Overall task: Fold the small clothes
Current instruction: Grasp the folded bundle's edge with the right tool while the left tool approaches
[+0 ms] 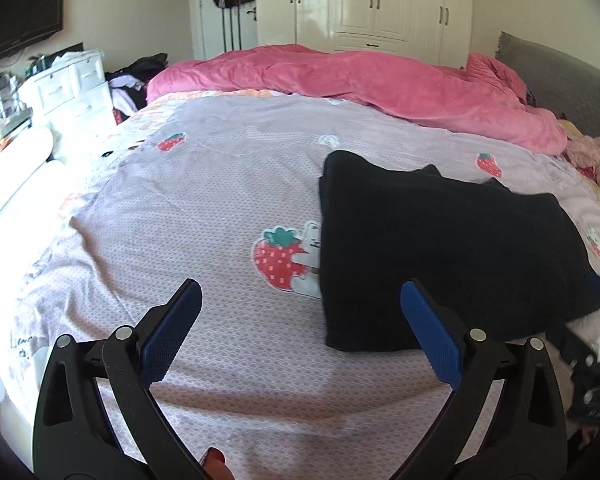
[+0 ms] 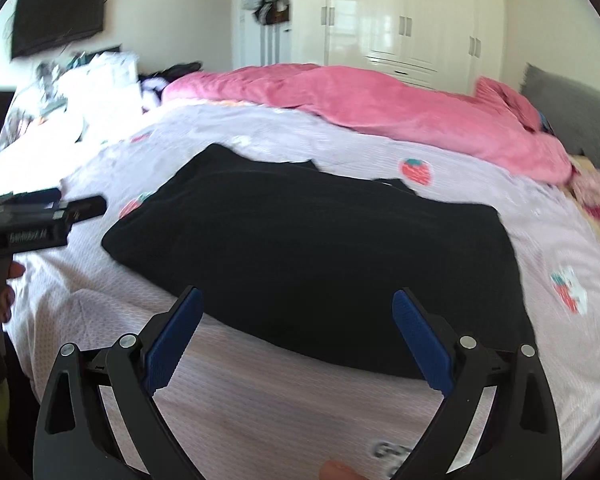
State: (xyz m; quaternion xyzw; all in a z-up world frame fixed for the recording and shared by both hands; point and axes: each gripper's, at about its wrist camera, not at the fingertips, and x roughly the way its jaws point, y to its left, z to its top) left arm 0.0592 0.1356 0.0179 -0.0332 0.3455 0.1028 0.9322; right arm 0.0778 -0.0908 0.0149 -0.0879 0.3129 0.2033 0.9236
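On a strawberry-print lilac bedsheet (image 1: 204,184), a soft, limp black knitted garment (image 2: 320,240) lies folded. Left gripper (image 1: 300,336) and right gripper (image 2: 296,340) gape empty; near corners likely offer best hold.

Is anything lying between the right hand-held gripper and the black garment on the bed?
Nothing visible. The right hand-held gripper is open just short of the black garment, with only bare bedsheet between them.

The folded black garment (image 2: 316,248) lies on the lilac strawberry-print bedsheet (image 1: 204,184), right of the left gripper (image 1: 300,312) and just before the right gripper (image 2: 296,320). Behind it the bunched pink quilt (image 1: 380,80) crosses the bed, with the white wardrobe (image 1: 372,4) beyond.
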